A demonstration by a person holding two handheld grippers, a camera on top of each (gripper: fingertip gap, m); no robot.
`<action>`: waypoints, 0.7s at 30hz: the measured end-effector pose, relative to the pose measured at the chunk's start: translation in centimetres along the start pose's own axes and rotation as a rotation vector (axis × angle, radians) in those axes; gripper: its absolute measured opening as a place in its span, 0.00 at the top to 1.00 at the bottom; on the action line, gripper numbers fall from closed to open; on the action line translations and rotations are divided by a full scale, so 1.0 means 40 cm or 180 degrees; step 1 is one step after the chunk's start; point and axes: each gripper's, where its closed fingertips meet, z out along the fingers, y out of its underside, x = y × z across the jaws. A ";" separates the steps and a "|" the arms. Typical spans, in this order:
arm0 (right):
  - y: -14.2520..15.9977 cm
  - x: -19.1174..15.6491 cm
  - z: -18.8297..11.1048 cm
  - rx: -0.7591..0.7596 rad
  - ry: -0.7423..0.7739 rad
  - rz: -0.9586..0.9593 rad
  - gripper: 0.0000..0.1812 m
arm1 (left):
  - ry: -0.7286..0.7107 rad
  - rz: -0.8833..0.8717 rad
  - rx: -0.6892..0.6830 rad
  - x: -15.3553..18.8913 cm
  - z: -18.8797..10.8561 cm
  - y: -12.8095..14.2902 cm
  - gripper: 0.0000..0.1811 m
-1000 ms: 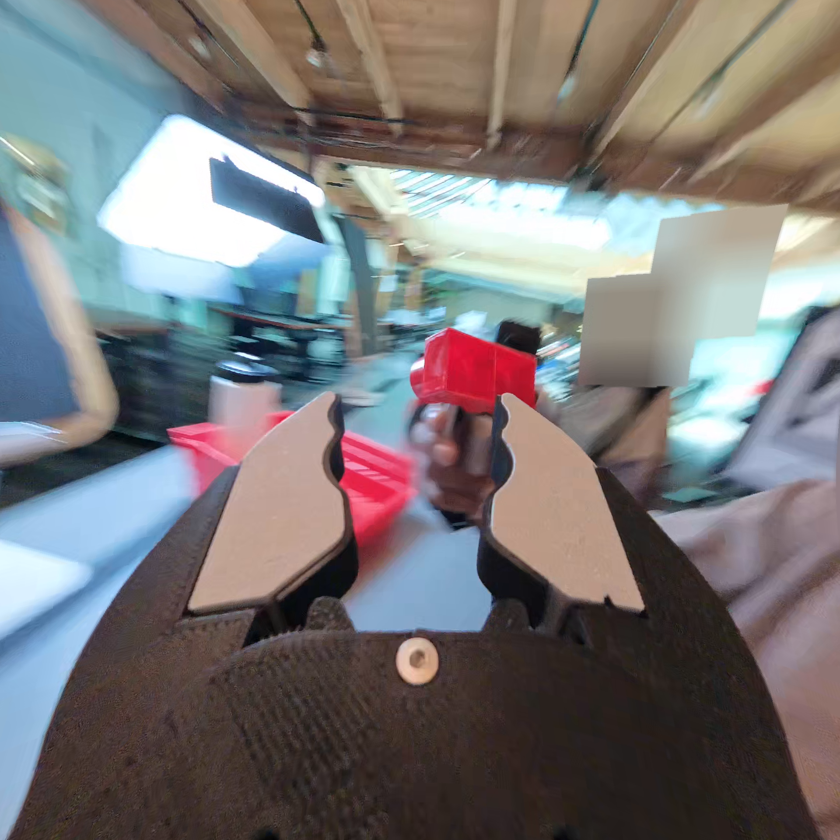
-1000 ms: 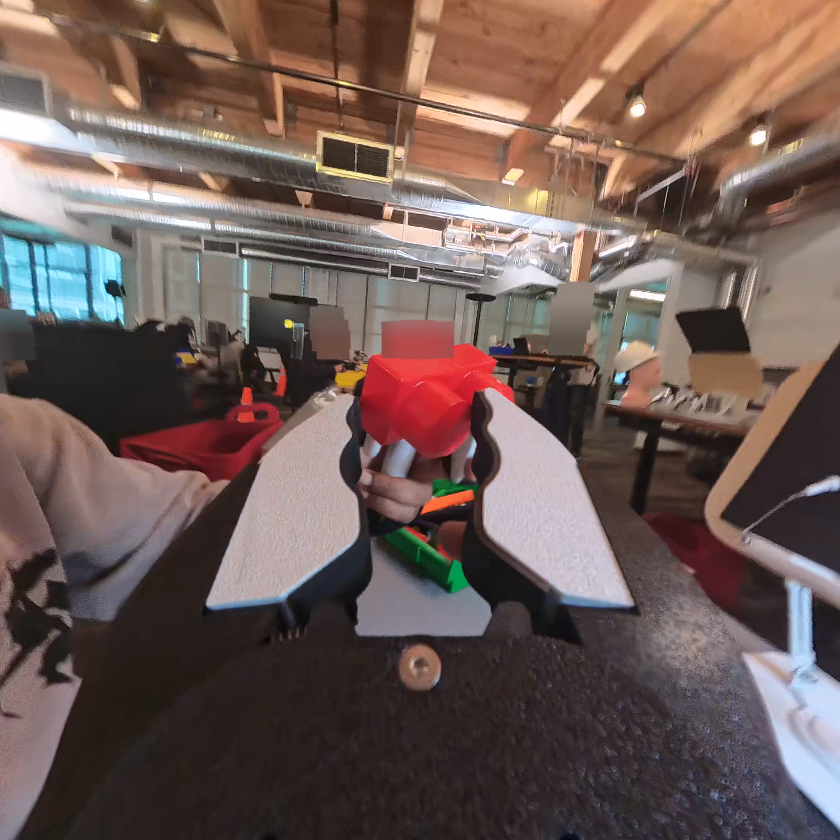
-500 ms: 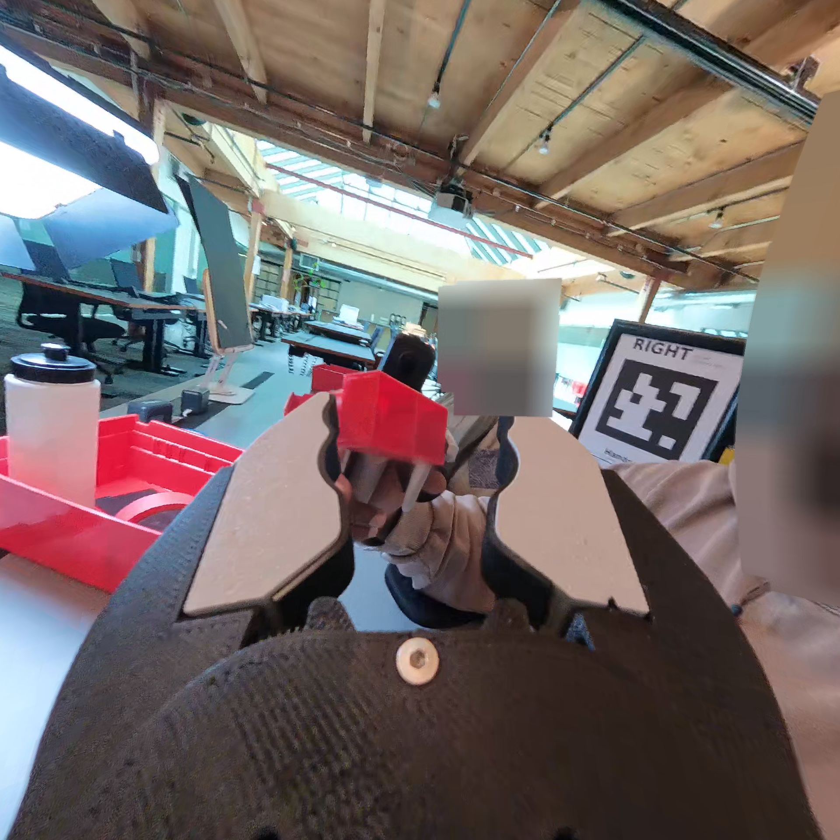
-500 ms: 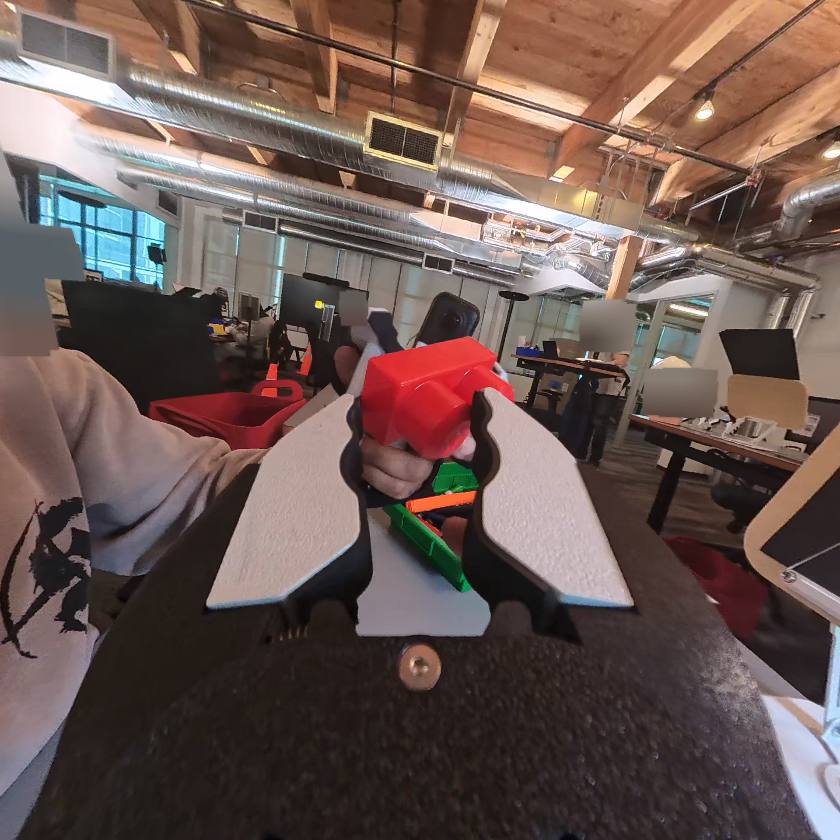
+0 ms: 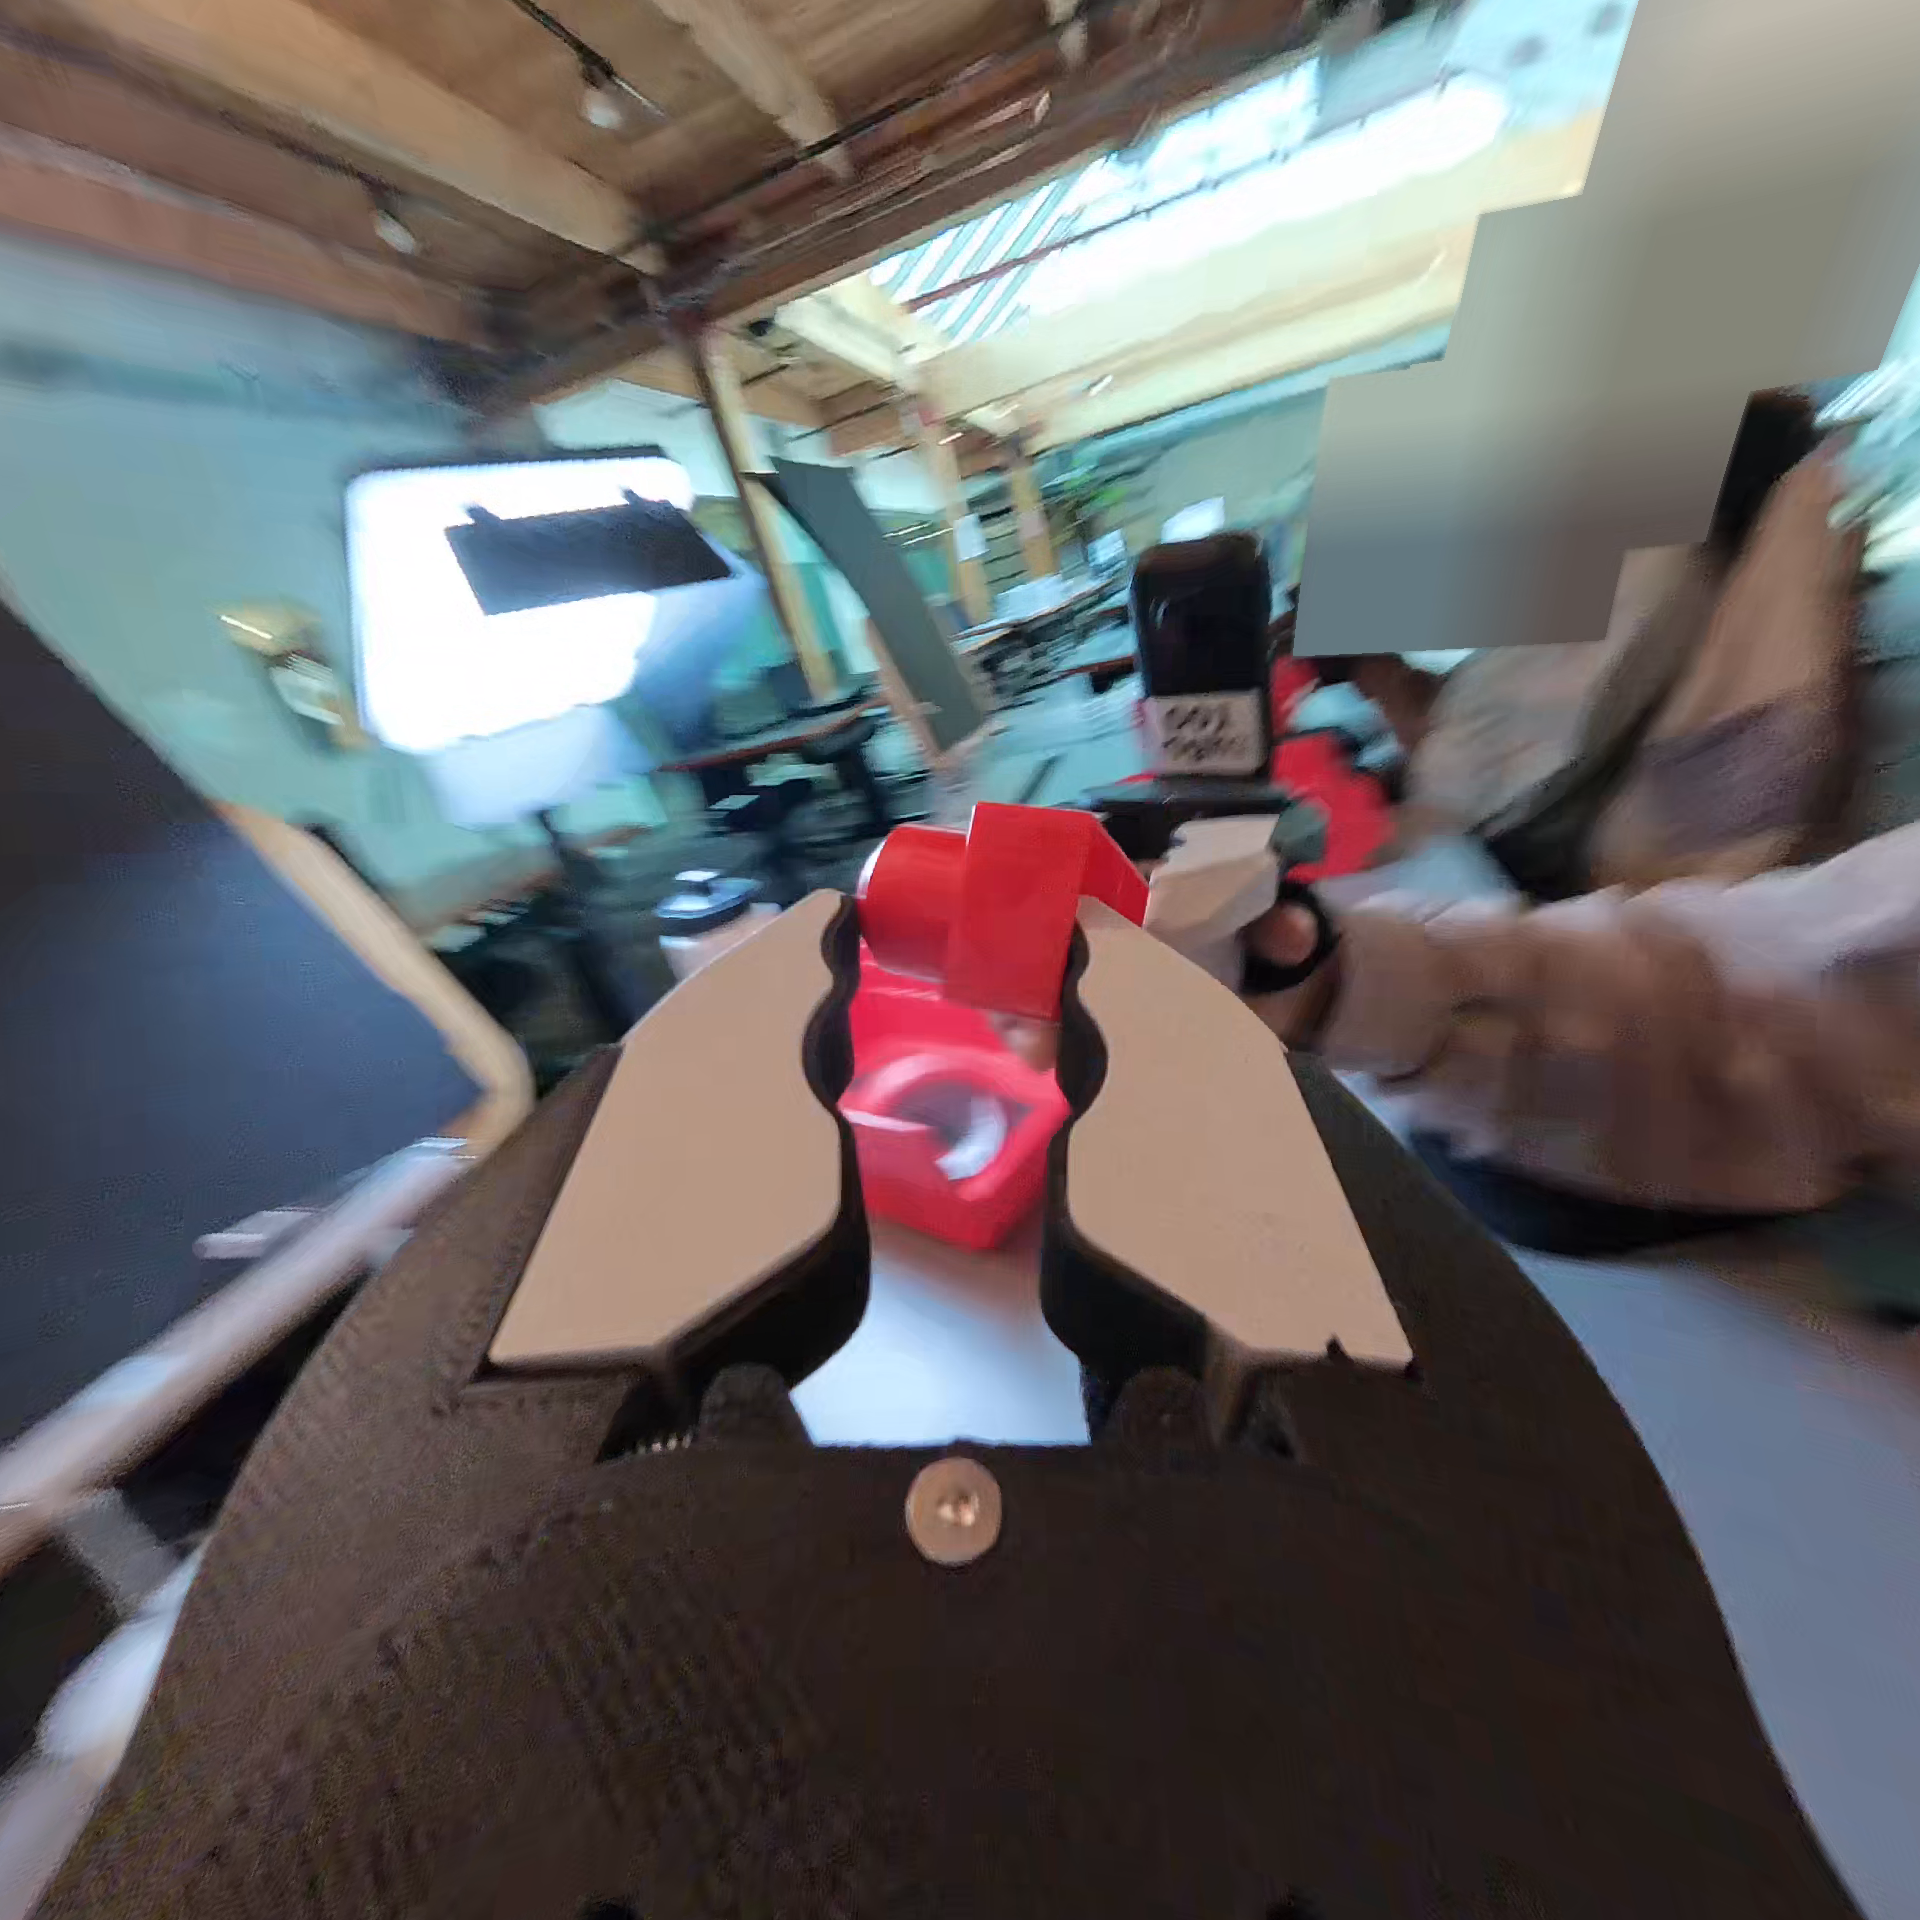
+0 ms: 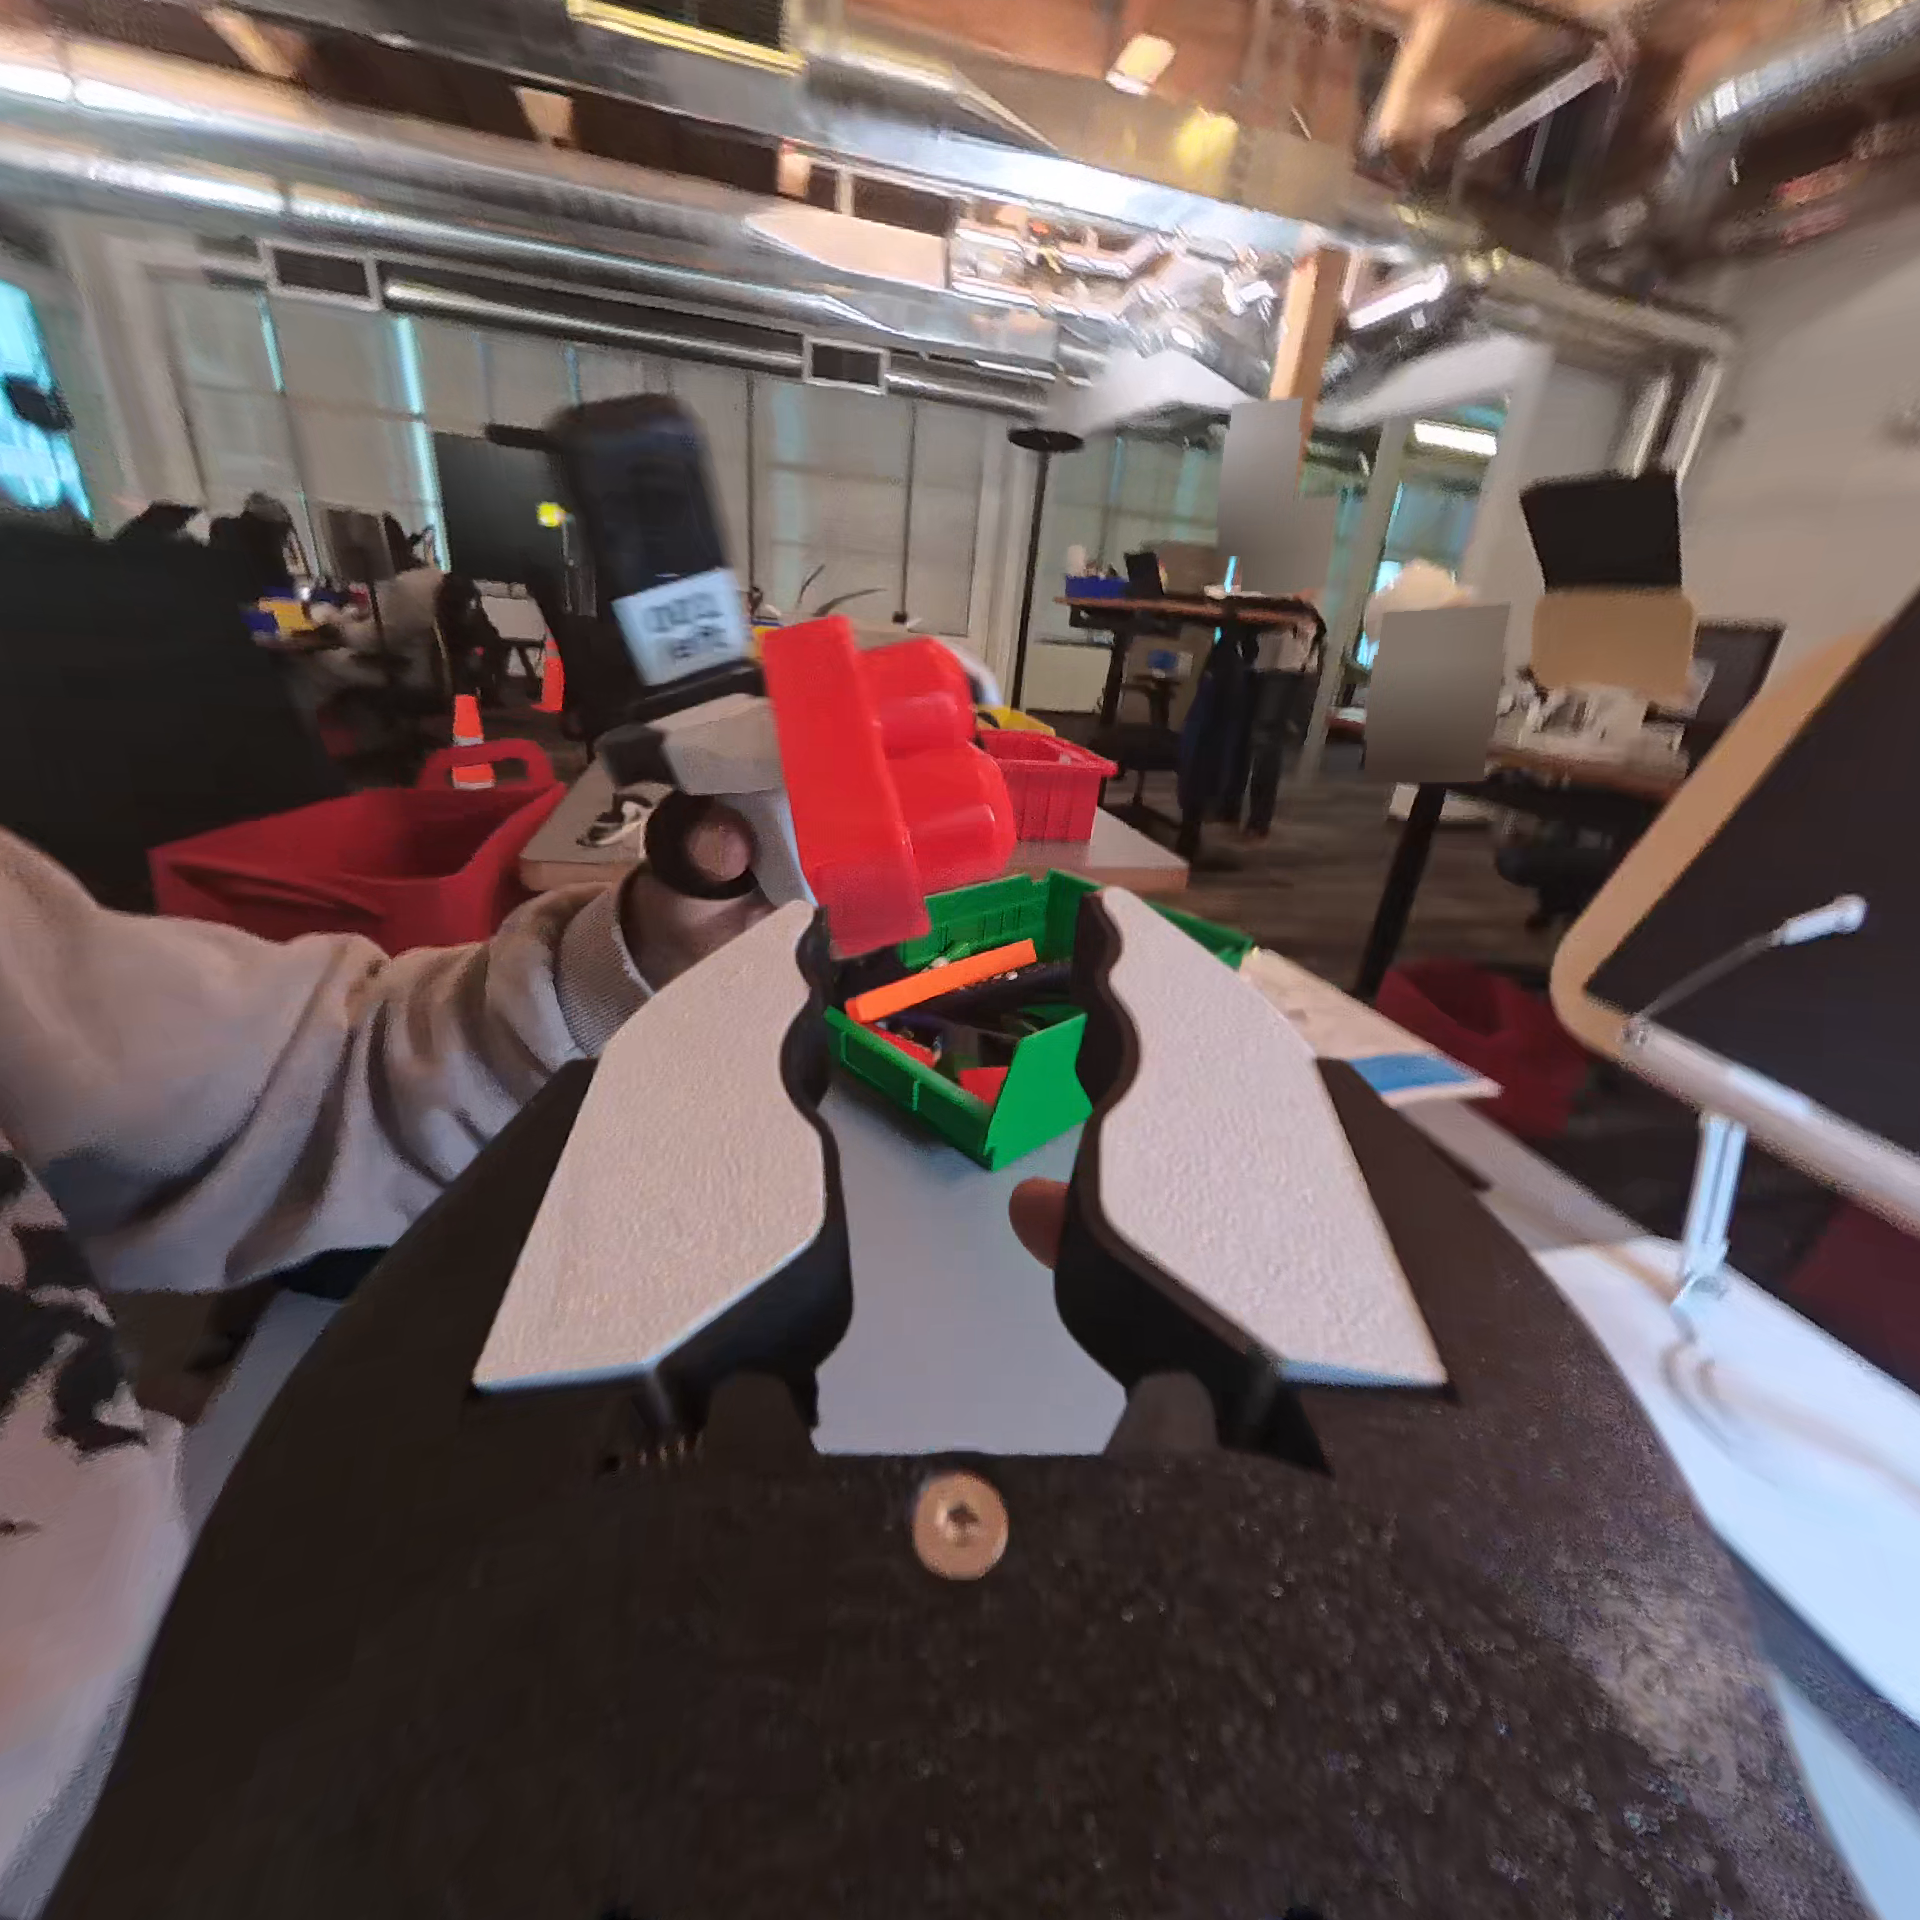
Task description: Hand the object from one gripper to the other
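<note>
My left claw [image 5: 961, 935] clamps the red block [image 5: 997, 914] at its tips, so my right claw [image 6: 951, 935], released, has nothing; green bin [image 6: 1023, 1091] at twelve o'clock.

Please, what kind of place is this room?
Probably an open-plan workshop or lab office. The ceiling has bare wooden beams and metal ducts, desks stand far back, and a green bin of small parts sits on the near table.
</note>
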 end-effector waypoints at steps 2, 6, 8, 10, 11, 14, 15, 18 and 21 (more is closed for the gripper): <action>0.004 0.018 0.003 -0.0003 -0.0015 0.0619 0.71 | -0.0548 0.1011 -0.0186 -0.022 -0.016 -0.011 0.81; 0.022 0.015 0.026 -0.0060 -0.0078 0.1375 0.62 | -0.1172 0.2524 -0.0563 -0.035 -0.024 -0.001 0.81; 0.029 0.004 0.039 -0.0101 -0.0066 0.1534 0.58 | -0.1203 0.2843 -0.0598 -0.021 -0.010 0.016 0.81; 0.033 -0.006 0.051 -0.0149 -0.0009 0.1593 0.54 | -0.1188 0.3081 -0.0600 -0.003 0.006 0.033 0.82; 0.037 -0.009 0.056 -0.0185 0.0064 0.1551 0.52 | -0.1173 0.3181 -0.0587 0.008 0.014 0.040 0.83; 0.062 -0.028 0.075 -0.0390 0.0191 0.1336 0.52 | -0.1123 0.3433 -0.0538 0.039 0.035 0.060 0.94; 0.074 -0.041 0.081 -0.0480 0.0163 0.1273 0.59 | -0.1117 0.3404 -0.0551 0.042 0.042 0.068 0.94; 0.086 -0.035 0.080 -0.0541 0.0176 0.1234 0.63 | -0.1034 0.3189 -0.0636 0.035 0.049 0.091 0.94; 0.089 -0.032 0.064 -0.0657 0.0066 0.0857 0.72 | -0.0929 0.2918 -0.0615 0.026 0.049 0.105 0.93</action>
